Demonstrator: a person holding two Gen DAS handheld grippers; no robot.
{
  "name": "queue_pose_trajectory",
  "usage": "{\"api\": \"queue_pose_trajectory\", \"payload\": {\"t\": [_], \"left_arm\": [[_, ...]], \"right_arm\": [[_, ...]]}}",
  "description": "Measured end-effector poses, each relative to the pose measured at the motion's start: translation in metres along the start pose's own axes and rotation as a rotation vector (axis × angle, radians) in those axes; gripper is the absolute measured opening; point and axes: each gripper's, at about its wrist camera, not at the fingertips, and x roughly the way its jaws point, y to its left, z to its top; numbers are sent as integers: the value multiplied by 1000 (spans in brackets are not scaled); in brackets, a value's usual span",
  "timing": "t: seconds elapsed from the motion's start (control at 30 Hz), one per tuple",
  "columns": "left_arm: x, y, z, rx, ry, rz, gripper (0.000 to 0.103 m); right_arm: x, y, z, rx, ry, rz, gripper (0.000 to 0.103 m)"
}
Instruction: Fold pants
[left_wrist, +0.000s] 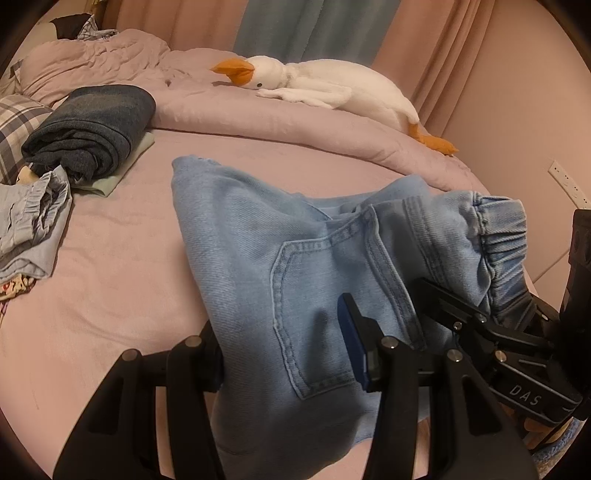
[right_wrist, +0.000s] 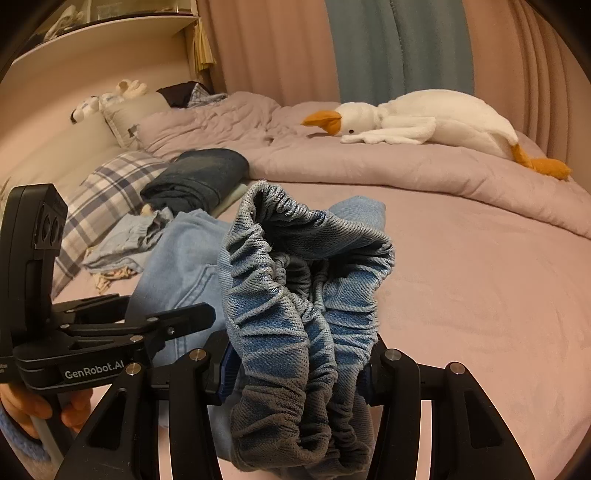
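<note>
Far left on the bed (left_wrist: 110, 280), a plaid pillow (left_wrist: 14, 125) is seen, with crumpled light cloth (left_wrist: 33, 225) in front of it and a dark folded garment (left_wrist: 92, 129) behind, set on a pale green piece. None of these is touched.

The pants (left_wrist: 266, 258), light blue denim, are spread mid-bed and lifted at the near end. Back pocket faces up. The long axis is judged to run from the waistband at near right away to the far left, where a leg end lies flat on the sheet.

Left tongs (left_wrist: 284, 350) are set around the seat area: cloth fills the gap between the pads, so they are taken as closed on the pants, though the left pad is hidden under fabric. In the left view the blue right pad sits just beside the centre seam.

Right tongs (right_wrist: 295, 369) are clamped on the bunched elastic waistband (right_wrist: 295, 295), which stands up in a wad between the pads. In the right view the left tongs (right_wrist: 184, 317) are seen edge-on, just beside and to the left.

Both tongs are at the waist end, close together; the leg end is well apart from both. The left is slightly nearer to it. The next fold is judged to need the waist carried toward that far-left end, or a regrasp there.

Far right, a goose plush (left_wrist: 325, 85) lies on the rolled duvet (left_wrist: 258, 122), apart from the work.
</note>
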Motion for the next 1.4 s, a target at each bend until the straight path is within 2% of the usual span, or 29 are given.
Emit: {"api": "queue_pose_trajectory", "payload": {"t": [0.37, 0.8, 1.0, 1.1, 1.2, 1.27, 1.33, 1.4], "left_arm": [[18, 17, 16, -6, 2, 3, 49], [52, 24, 21, -3, 40, 17, 50], [74, 32, 18, -5, 80, 46, 50], [81, 39, 18, -4, 92, 83, 50], [86, 45, 16, -3, 111, 110, 53], [89, 48, 14, 9, 126, 146, 59], [90, 49, 12, 14, 129, 179, 71], [88, 50, 10, 22, 127, 191, 73]], "right_arm": [[20, 3, 12, -5, -3, 2, 52], [45, -4, 15, 16, 21, -7, 52], [61, -12, 13, 47, 50, -2, 52], [73, -20, 9, 82, 89, 15, 52], [84, -32, 6, 136, 132, 28, 53], [89, -43, 4, 192, 156, 50, 55], [93, -50, 1, 225, 180, 60, 60], [96, -55, -4, 250, 205, 57, 66]]}}
